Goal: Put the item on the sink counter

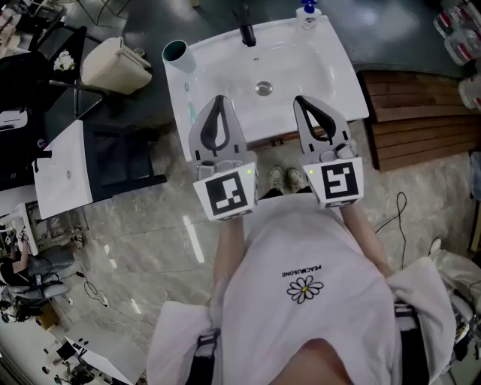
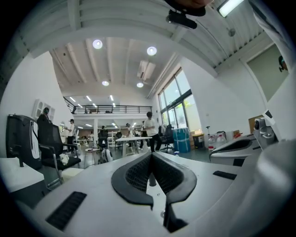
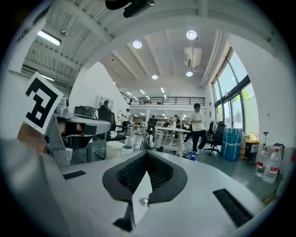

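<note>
The white sink counter lies below me with its basin, a drain and a dark faucet at the back. On its far left corner stands a teal cup, which the right gripper view also catches as the cup. A small blue-capped bottle stands at the back right. My left gripper hovers over the counter's near left part, jaws shut with nothing between them. My right gripper hovers beside it over the near right part, also shut and holding nothing. Both sets of fingertips meet at a point.
A beige bin stands left of the sink, and a white table lies further left. A wooden platform borders the sink's right side, with water bottles beyond it. People and office desks fill the hall behind.
</note>
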